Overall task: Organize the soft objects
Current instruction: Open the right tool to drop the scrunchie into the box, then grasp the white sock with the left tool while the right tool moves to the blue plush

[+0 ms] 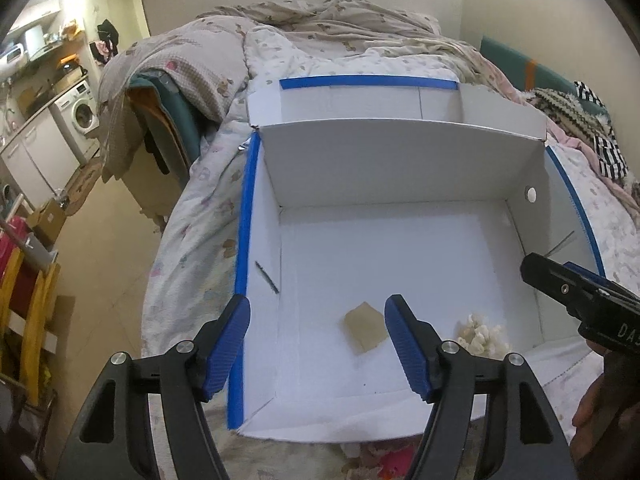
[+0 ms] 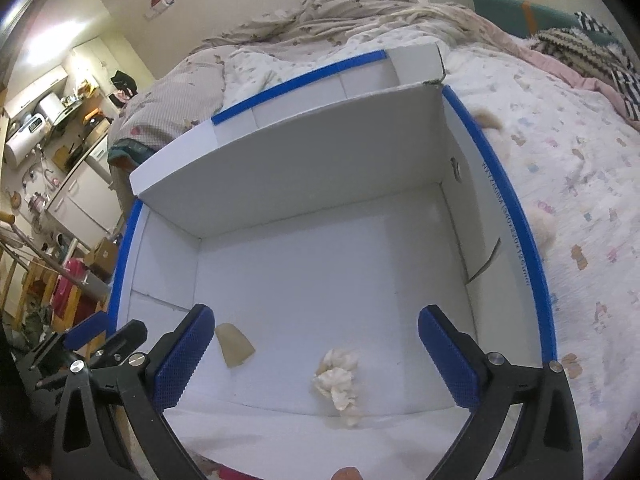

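Basically both grippers hang over the near edge of the box (image 1: 400,168), empty. Left gripper (image 1: 318,344) released, jaws spread, nothing between them; it sits above the near-left corner, likely just parked there. Right gripper (image 2: 314,354) also released, jaws wide, poised over the near-right part of the floor. In the left view its black body shows at the right edge.

On the box floor, near side: tan pad (image 1: 365,328) lying flat, and just right of it, apart, a cream fluffy wad (image 2: 338,380). Both sit loose, not touching, so they look dropped in as the sorted items. Rest of the floor is bare white.

Farther in, a white flap stands upright across the box, walling off a far compartment; its contents are hidden. Blue tape edges the rims.

Right of the box, on the bedsheet (image 2: 560,160), fuzzy tan objects (image 2: 490,118) lie against the outer wall, probably next to collect. Judging by that, the task is partway. Rumpled duvet (image 1: 320,20) lies farthest.
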`<action>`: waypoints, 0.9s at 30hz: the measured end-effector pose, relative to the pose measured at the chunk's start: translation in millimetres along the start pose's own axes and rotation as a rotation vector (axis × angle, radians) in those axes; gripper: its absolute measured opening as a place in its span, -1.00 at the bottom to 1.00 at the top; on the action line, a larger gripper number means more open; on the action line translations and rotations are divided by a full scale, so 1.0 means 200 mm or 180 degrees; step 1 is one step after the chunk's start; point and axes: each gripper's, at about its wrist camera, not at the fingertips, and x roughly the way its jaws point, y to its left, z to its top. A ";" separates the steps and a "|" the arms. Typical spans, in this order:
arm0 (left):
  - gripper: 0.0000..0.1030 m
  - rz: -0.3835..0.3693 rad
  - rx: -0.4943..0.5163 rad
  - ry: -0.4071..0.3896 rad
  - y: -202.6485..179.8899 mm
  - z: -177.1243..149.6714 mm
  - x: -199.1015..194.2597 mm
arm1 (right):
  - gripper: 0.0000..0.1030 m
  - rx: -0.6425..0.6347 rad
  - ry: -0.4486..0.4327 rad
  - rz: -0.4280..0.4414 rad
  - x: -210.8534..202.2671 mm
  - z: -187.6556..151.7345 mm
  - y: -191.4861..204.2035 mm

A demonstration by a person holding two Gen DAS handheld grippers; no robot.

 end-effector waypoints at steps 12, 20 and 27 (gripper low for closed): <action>0.31 0.0096 -0.0061 -0.0120 0.11 -0.08 -0.19 | 1.00 -0.0046 -0.0299 -0.0150 -0.23 -0.12 -0.01; 0.31 0.0133 -0.0374 0.0033 0.26 -0.23 -0.26 | 1.00 0.0082 -0.0217 -0.0121 -0.35 -0.26 -0.07; 0.31 0.0045 -0.0650 0.0252 0.37 -0.35 -0.25 | 1.00 0.0093 -0.0086 -0.0161 -0.38 -0.36 -0.06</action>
